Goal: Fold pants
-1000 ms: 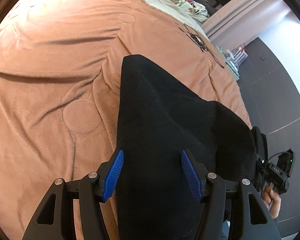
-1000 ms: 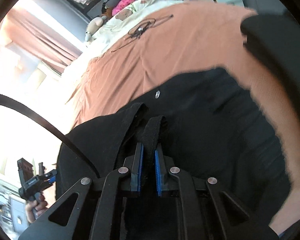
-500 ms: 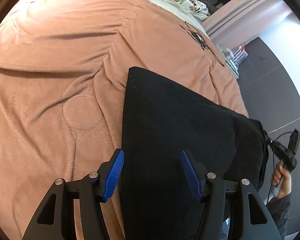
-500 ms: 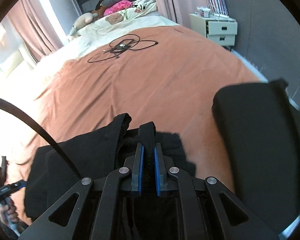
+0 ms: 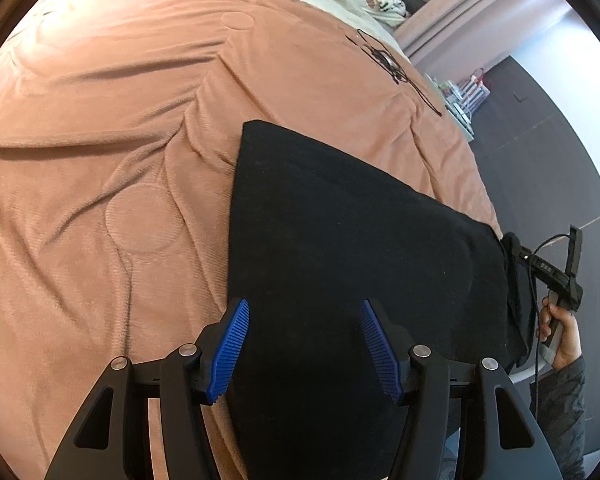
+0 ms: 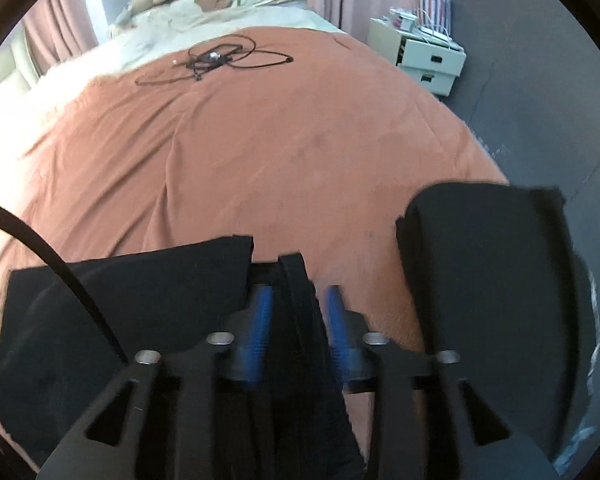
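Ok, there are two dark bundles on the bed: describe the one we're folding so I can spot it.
Start at the orange blanket that covers the bed. The black pants lie flat near its front edge, wide and spread, with a strip of them between the open fingers of the right gripper. The other black bundle, further right, is compact and already folded.

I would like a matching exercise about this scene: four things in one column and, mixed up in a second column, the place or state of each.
Things:
1. left gripper
2. black pants
3. cable tangle
4. white drawer unit

Places or states:
A. beside the bed, by the grey wall
B. open, over black cloth
C. far off on the orange blanket
D. spread on the near blanket

Pairs: 1-B, 2-D, 3-C, 4-A
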`<state>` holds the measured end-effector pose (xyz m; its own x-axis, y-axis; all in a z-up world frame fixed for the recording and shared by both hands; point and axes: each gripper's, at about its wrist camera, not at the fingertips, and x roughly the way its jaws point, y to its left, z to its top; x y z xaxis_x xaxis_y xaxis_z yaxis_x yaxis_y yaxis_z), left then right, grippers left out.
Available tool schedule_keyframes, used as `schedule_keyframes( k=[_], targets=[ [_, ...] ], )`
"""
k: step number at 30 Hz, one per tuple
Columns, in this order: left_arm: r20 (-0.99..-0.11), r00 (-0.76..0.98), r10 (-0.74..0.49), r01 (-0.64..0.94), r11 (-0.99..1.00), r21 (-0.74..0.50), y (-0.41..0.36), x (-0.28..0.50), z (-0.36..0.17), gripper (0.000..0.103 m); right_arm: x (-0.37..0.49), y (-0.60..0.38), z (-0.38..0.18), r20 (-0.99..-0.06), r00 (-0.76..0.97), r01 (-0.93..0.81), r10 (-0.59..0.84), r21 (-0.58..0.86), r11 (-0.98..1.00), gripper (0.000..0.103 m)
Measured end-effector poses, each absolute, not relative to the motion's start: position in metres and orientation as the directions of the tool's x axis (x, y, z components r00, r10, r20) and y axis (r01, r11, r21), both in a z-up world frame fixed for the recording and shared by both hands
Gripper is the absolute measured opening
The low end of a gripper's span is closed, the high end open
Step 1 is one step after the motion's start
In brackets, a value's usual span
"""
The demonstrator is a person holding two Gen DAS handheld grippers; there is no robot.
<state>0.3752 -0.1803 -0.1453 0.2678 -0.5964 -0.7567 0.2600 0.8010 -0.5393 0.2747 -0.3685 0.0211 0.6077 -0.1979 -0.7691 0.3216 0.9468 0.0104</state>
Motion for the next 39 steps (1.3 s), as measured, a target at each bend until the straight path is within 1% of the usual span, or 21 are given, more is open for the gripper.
schedule_keyframes(
  k=[1, 2, 9, 13, 15, 18, 24, 25, 26, 27, 29, 30, 32, 33, 34, 35, 37, 39],
  targets=[
    [-0.761, 0.266, -0.592, 0.26, 0.804, -0.535, -0.181, 0.375, -0.146, 0.061, 0.268, -0.368, 0.022, -0.762, 0.619, 0.323, -0.192, 0.024, 0.946, 0.062],
    [-0.763, 0.265, -0.589, 0.26, 0.806, -0.532, -0.181, 0.374, -0.147, 0.061, 0.259, -0.367, 0.023, -0.753, 0.631, 0.325, -0.188, 0.036, 0.945, 0.063],
    [-0.754, 0.274, -0.597, 0.262, 0.801, -0.538, -0.182, 0.37, -0.144, 0.061, 0.197, -0.355, 0.016, -0.745, 0.665, 0.333, -0.058, 0.226, 0.915, 0.063],
    [-0.745, 0.272, -0.609, 0.262, 0.792, -0.551, -0.181, 0.368, -0.144, 0.061, 0.157, -0.342, 0.011, -0.707, 0.707, 0.336, 0.024, 0.366, 0.868, 0.063],
    [-0.749, 0.276, -0.602, 0.259, 0.797, -0.545, -0.18, 0.367, -0.145, 0.061, 0.141, -0.336, 0.007, -0.69, 0.722, 0.329, 0.054, 0.411, 0.85, 0.063],
    [-0.745, 0.277, -0.607, 0.26, 0.793, -0.55, -0.179, 0.365, -0.144, 0.061, 0.115, -0.33, 0.001, -0.668, 0.741, 0.334, 0.075, 0.463, 0.821, 0.063],
    [-0.734, 0.284, -0.617, 0.264, 0.786, -0.559, -0.175, 0.362, -0.141, 0.061, 0.073, -0.343, -0.014, -0.648, 0.759, 0.39, 0.065, 0.533, 0.751, 0.063],
    [-0.733, 0.285, -0.618, 0.265, 0.785, -0.559, -0.175, 0.361, -0.141, 0.061, 0.076, -0.351, -0.017, -0.645, 0.761, 0.394, 0.072, 0.547, 0.739, 0.059],
    [-0.732, 0.284, -0.619, 0.266, 0.784, -0.56, -0.174, 0.361, -0.141, 0.061, 0.075, -0.353, -0.021, -0.643, 0.761, 0.395, 0.085, 0.564, 0.725, 0.054],
    [-0.731, 0.283, -0.621, 0.267, 0.783, -0.562, -0.174, 0.361, -0.141, 0.061, 0.075, -0.356, -0.022, -0.643, 0.759, 0.395, 0.099, 0.577, 0.715, 0.051],
    [-0.731, 0.281, -0.622, 0.266, 0.782, -0.563, -0.173, 0.361, -0.142, 0.061, 0.081, -0.365, -0.025, -0.638, 0.76, 0.396, 0.128, 0.61, 0.686, 0.043],
    [-0.732, 0.28, -0.622, 0.266, 0.782, -0.563, -0.173, 0.361, -0.142, 0.061, 0.08, -0.37, -0.028, -0.637, 0.759, 0.402, 0.136, 0.622, 0.672, 0.041],
    [-0.731, 0.28, -0.622, 0.263, 0.782, -0.564, -0.171, 0.361, -0.142, 0.061, 0.081, -0.377, -0.033, -0.633, 0.758, 0.408, 0.161, 0.651, 0.64, 0.032],
    [-0.73, 0.281, -0.623, 0.261, 0.782, -0.566, -0.17, 0.361, -0.142, 0.061, 0.083, -0.381, -0.036, -0.63, 0.757, 0.41, 0.175, 0.666, 0.623, 0.029],
    [-0.729, 0.282, -0.623, 0.26, 0.781, -0.567, -0.17, 0.361, -0.141, 0.061, 0.084, -0.384, -0.039, -0.627, 0.758, 0.413, 0.182, 0.676, 0.61, 0.019],
    [-0.728, 0.285, -0.624, 0.258, 0.781, -0.568, -0.169, 0.361, -0.141, 0.061, 0.084, -0.387, -0.04, -0.624, 0.76, 0.413, 0.182, 0.679, 0.607, 0.006],
    [-0.729, 0.289, -0.621, 0.255, 0.784, -0.566, -0.168, 0.361, -0.14, 0.061, 0.083, -0.392, -0.034, -0.629, 0.761, 0.416, 0.158, 0.66, 0.626, 0.003],
    [-0.728, 0.288, -0.622, 0.253, 0.783, -0.569, -0.169, 0.362, -0.14, 0.061, 0.08, -0.393, -0.023, -0.623, 0.77, 0.404, 0.138, 0.643, 0.65, 0.002]
  ],
)
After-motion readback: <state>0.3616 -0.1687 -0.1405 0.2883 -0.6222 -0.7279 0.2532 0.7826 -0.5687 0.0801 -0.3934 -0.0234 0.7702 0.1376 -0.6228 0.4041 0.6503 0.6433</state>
